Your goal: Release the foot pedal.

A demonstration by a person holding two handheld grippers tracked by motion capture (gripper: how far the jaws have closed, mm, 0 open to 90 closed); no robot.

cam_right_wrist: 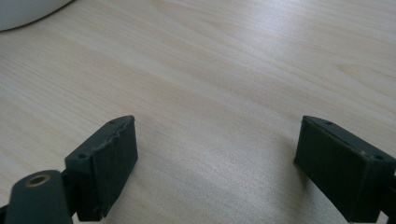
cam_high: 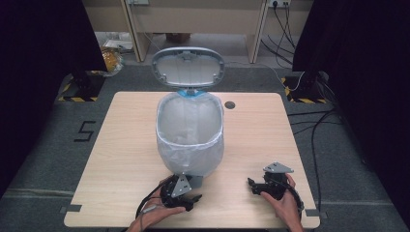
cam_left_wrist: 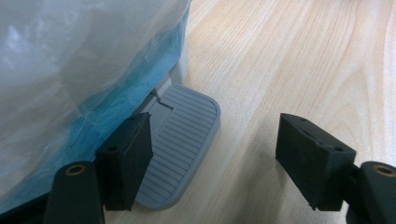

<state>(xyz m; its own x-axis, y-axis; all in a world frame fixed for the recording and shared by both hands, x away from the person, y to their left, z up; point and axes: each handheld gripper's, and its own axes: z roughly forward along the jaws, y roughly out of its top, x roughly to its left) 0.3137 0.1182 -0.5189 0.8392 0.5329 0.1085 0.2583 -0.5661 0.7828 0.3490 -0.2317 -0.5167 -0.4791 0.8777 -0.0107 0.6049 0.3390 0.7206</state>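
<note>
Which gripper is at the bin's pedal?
The left gripper: its open jaws sit at the grey ribbed pedal under the lined bin. The right gripper, also open, rests apart over bare table.

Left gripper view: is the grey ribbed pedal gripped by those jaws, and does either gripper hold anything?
Nothing is held. The left gripper is open beside the grey ribbed pedal; the right gripper is open over bare wooden table.
</note>
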